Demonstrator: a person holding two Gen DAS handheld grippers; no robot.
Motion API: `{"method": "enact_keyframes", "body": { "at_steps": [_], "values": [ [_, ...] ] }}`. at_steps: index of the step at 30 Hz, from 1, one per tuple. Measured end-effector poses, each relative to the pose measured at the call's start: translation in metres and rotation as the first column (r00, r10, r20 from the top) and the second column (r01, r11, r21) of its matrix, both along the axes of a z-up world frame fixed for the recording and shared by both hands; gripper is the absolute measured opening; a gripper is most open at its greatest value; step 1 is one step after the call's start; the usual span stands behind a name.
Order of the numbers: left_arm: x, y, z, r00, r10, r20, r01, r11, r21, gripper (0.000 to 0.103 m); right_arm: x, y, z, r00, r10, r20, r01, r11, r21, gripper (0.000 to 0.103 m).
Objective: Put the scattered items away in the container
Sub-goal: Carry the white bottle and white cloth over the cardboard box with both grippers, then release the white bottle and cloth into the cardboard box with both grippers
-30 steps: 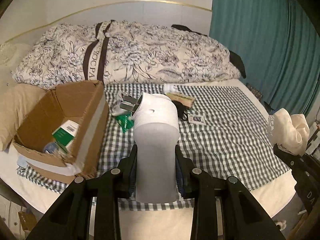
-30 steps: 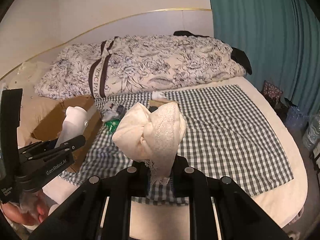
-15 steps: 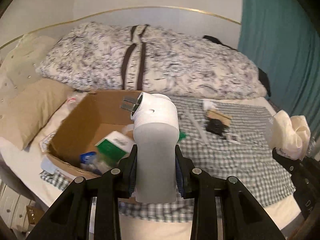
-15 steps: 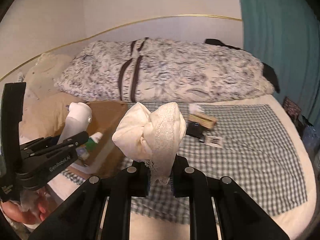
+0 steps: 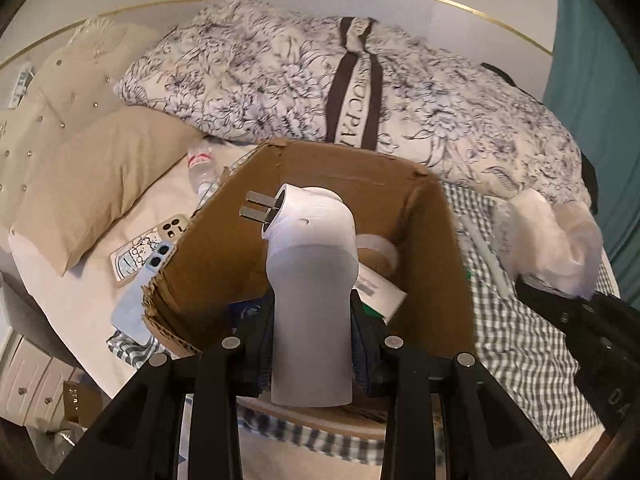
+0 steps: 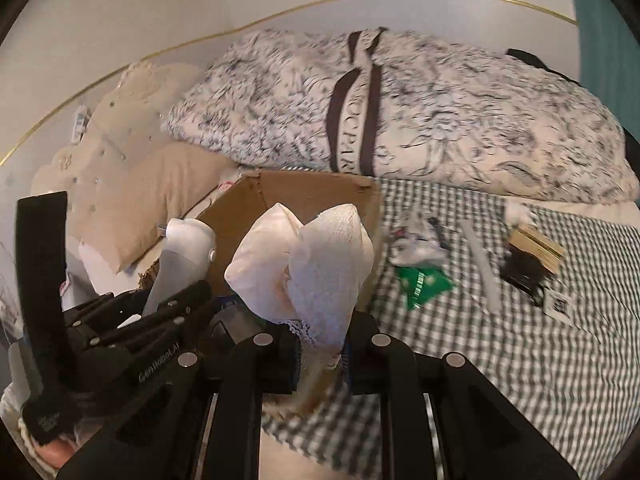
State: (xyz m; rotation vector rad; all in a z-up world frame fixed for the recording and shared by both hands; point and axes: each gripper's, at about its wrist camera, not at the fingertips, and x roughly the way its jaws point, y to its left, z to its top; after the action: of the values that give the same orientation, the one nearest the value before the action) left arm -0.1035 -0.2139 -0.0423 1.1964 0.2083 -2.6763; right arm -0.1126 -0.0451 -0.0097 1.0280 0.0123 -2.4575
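My left gripper (image 5: 312, 344) is shut on a white plug-in device (image 5: 310, 288) with two metal prongs, held above the open cardboard box (image 5: 424, 192). The box holds a tape roll (image 5: 378, 250), a white-and-green carton (image 5: 378, 290) and other items. My right gripper (image 6: 320, 354) is shut on a knotted cream lace cloth (image 6: 308, 268), held near the box's right wall (image 6: 312, 192). The left gripper with the white device (image 6: 180, 256) shows at the left of the right wrist view. A green packet (image 6: 422, 284), a white strip (image 6: 480, 264) and a black item with a tag (image 6: 524, 272) lie on the checked cloth (image 6: 520, 360).
A floral duvet (image 5: 360, 80) lies behind the box. A beige pillow (image 5: 92, 172), a plastic bottle (image 5: 200, 164) and two phones (image 5: 148, 252) lie left of the box. A teal curtain (image 5: 600, 80) hangs at the right.
Both grippers have swung left toward the box. The white device now hangs over the box opening, and the cream cloth has come up close beside the box.
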Motion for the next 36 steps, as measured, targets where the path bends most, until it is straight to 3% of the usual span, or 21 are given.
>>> {"method": "enact_keyframes", "body": {
  "at_steps": [9, 11, 12, 13, 14, 15, 18, 25, 36],
  "values": [
    [-0.014, -0.02, -0.023, 0.998, 0.039, 0.041, -0.039, 0.999, 0.014, 0.032, -0.035, -0.044, -0.024, 0.997, 0.06, 0.047, -0.06, 0.998, 0.004, 0.017],
    [-0.016, -0.021, -0.026, 0.998, 0.049, 0.041, -0.049, 0.999, 0.006, 0.037, -0.04, -0.044, -0.025, 0.997, 0.056, 0.046, -0.056, 0.998, -0.013, 0.026],
    [-0.016, -0.021, -0.026, 0.998, 0.051, 0.041, -0.051, 0.999, 0.001, 0.053, -0.042, -0.045, -0.025, 0.998, 0.049, 0.04, -0.048, 0.999, -0.019, 0.044],
    [-0.017, -0.021, -0.026, 0.998, 0.052, 0.039, -0.052, 0.999, -0.005, 0.066, -0.044, -0.044, -0.023, 0.999, 0.036, 0.027, -0.035, 0.999, -0.024, 0.073],
    [-0.017, -0.02, -0.024, 0.998, 0.059, 0.033, -0.058, 0.998, -0.018, 0.088, -0.044, -0.042, -0.021, 1.0, 0.014, 0.01, -0.014, 0.999, -0.03, 0.083],
    [-0.016, -0.019, -0.023, 0.997, 0.069, 0.023, -0.068, 0.997, -0.035, 0.098, -0.044, -0.039, -0.018, 1.0, -0.003, -0.012, 0.002, 0.999, -0.046, 0.087],
    [-0.014, -0.016, -0.018, 0.997, 0.071, 0.005, -0.071, 0.996, -0.051, 0.099, -0.043, -0.031, -0.009, 0.999, -0.006, -0.036, 0.002, 0.995, -0.101, 0.087],
    [-0.007, 0.003, -0.012, 0.999, 0.049, 0.001, -0.049, 0.998, -0.038, 0.1, -0.031, 0.005, 0.001, 0.995, -0.078, -0.062, 0.071, 0.992, -0.1, 0.087],
    [0.019, 0.091, 0.006, 0.996, -0.085, -0.038, 0.084, 0.996, -0.015, 0.103, 0.016, 0.124, 0.002, 0.954, -0.279, -0.106, 0.272, 0.959, -0.073, 0.087]
  ]
}}
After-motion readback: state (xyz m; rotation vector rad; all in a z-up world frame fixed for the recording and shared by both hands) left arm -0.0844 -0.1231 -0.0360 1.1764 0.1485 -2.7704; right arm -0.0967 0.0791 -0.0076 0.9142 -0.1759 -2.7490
